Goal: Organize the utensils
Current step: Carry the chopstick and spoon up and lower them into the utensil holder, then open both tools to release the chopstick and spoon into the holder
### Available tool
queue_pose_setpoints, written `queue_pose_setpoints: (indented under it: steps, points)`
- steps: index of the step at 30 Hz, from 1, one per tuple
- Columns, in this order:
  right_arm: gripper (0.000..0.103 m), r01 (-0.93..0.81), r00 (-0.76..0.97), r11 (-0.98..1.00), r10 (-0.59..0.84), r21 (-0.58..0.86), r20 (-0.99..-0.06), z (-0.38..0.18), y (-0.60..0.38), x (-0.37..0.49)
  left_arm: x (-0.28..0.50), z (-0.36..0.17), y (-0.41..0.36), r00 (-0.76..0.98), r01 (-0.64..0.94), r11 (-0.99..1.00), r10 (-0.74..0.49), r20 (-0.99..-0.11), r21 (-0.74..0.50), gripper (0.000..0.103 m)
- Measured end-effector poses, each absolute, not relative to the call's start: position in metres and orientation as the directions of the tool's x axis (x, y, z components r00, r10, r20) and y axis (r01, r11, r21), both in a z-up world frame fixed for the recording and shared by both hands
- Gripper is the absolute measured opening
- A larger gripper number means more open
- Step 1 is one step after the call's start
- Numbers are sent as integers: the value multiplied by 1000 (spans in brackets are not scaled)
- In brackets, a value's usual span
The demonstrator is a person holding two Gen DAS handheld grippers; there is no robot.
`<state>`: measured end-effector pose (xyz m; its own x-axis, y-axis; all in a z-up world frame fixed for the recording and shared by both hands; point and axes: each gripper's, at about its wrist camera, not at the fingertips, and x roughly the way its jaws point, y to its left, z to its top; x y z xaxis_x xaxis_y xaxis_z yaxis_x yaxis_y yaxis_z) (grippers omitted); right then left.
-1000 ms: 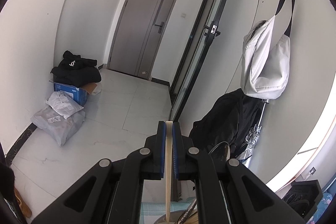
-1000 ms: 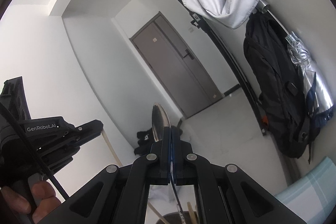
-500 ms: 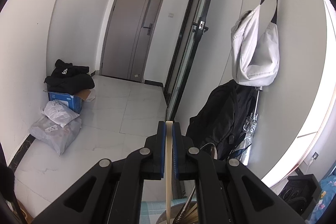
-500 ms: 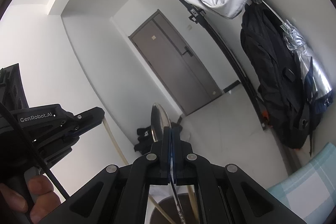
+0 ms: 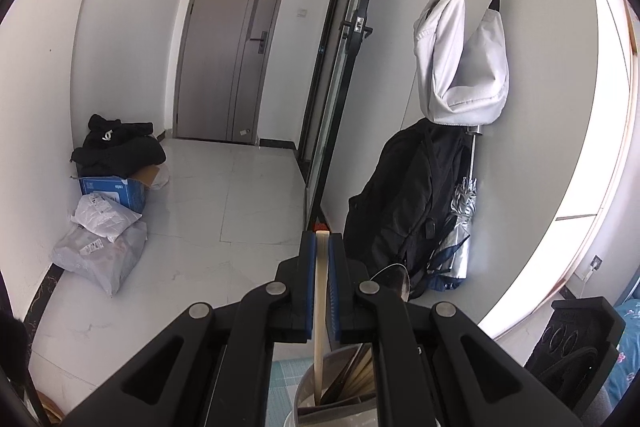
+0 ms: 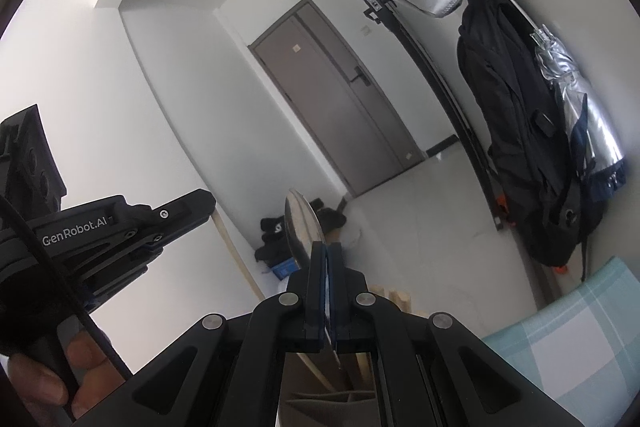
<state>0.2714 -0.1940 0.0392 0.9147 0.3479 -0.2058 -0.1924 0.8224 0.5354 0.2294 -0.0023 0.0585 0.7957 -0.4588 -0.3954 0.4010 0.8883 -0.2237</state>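
Utensils are mid-transfer at this moment: two pieces are in the tools and a grey, compartmented plastic utensil holder (image 5: 340, 397) stands directly below both; several flat wooden sticks and dark handles (image 5: 358, 367) already stand upright in it, so part of the sorting appears done; how many loose pieces remain elsewhere cannot be told, since neither view shows the table surface beyond a strip of pale blue checked cloth (image 6: 560, 339).

Left gripper (image 5: 322, 267): jaws closed tight on a pale, flat wooden chopstick-like stick (image 5: 320, 307); the stick hangs near-vertical, its lower end already inside the holder's mouth; judged step: lowering and release into a compartment; which compartment it enters is not clear.

Right gripper (image 6: 326, 279): jaws closed on the thin dark handle of a polished stainless-steel spoon (image 6: 302, 227); the oval bowl points upward beyond the fingertips, the handle tip projects downward above the holder (image 6: 332, 401); this piece is not yet inside.

Materials and shapes: blue rubber-like pads line the black rigid fingers (image 5: 308, 279); the stick is matt, straight, square-edged; the spoon bowl is mirror-smooth, convex and likely slippery in a narrow pinch; the holder has thin partition walls and a rounded rim; the cloth looks soft and woven.

From the right view the left tool's black body shows at the left edge, held by a person's hand (image 6: 36, 375).
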Motion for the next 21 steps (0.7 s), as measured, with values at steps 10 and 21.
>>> queue_pose_setpoints:
  steps: [10, 21]
  points:
    - [2, -227, 853, 832, 421, 507, -308, 37, -197, 257, 217, 44, -5, 716, 458, 851, -525, -460, -258, 3]
    - [5, -252, 815, 825, 463, 506, -349, 53, -225, 232, 206, 46, 1, 731, 334, 888, -456, -507, -317, 28]
